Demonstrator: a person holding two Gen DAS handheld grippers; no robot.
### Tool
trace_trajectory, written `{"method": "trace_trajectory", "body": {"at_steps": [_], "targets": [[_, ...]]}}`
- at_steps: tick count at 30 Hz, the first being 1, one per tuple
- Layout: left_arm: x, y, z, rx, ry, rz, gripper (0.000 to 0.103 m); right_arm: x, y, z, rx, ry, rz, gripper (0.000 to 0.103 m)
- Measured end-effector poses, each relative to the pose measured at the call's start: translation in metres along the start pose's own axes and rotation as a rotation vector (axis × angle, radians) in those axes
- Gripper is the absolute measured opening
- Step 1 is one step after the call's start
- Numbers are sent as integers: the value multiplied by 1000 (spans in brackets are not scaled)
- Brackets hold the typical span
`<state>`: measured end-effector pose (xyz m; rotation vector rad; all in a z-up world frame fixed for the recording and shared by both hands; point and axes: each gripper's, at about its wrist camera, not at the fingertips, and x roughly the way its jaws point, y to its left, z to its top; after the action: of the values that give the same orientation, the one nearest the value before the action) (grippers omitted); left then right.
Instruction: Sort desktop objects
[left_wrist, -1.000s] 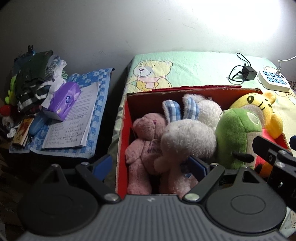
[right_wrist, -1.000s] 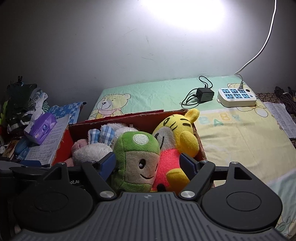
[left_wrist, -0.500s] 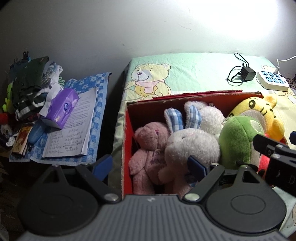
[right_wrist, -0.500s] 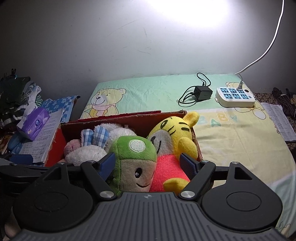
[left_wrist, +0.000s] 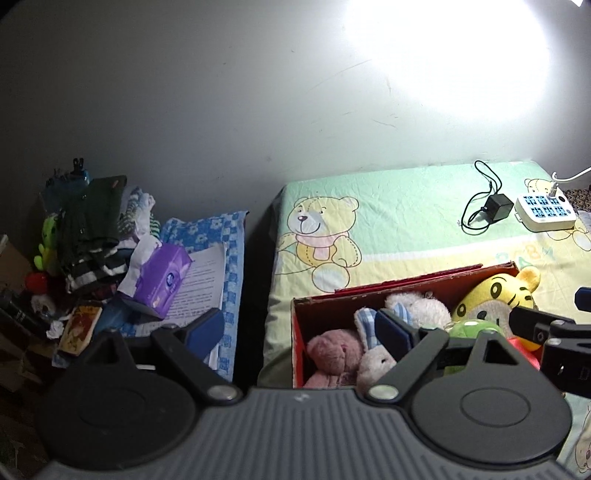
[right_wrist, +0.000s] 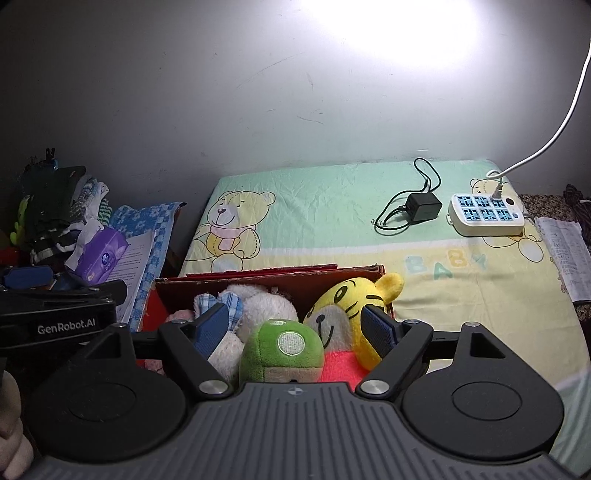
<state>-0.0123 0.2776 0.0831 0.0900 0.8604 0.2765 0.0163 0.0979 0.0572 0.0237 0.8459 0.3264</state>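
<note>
A red cardboard box (left_wrist: 369, 295) sits on the bear-print sheet, filled with plush toys: a pink bear (left_wrist: 334, 350), a white bunny (left_wrist: 376, 363), a green doll (right_wrist: 282, 350) and a yellow tiger (right_wrist: 351, 302). My left gripper (left_wrist: 299, 328) hangs open and empty above the box's left end. Its right finger is over the bunny and its left finger is outside the box. My right gripper (right_wrist: 295, 328) is open and empty over the green doll and the tiger. Neither gripper touches a toy. The box rim (right_wrist: 280, 277) also shows in the right wrist view.
A white power strip (right_wrist: 485, 214) and a black adapter (right_wrist: 421, 206) with its cord lie at the back right. Printed papers (right_wrist: 565, 258) lie at the far right. Left of the bed are a purple tissue pack (left_wrist: 160, 277), a notebook (left_wrist: 201, 280) and piled clothes (left_wrist: 92, 229).
Both grippers have drawn back and up from the box, so the toys sit lower and smaller in view. Both stayed open and empty, and no toy has moved.
</note>
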Motion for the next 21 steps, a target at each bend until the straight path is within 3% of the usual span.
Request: {"method": "trace_trajectory", "body": {"at_steps": [4, 15, 21], "targets": [[12, -7, -17, -16, 66, -64, 88, 5, -6, -11, 12, 30, 21, 80], [40, -30, -55, 6, 157, -95, 88, 12, -6, -37, 15, 34, -3, 80], [46, -31, -60, 4, 162, -120, 88, 17, -6, -43, 41, 30, -49, 81]]}}
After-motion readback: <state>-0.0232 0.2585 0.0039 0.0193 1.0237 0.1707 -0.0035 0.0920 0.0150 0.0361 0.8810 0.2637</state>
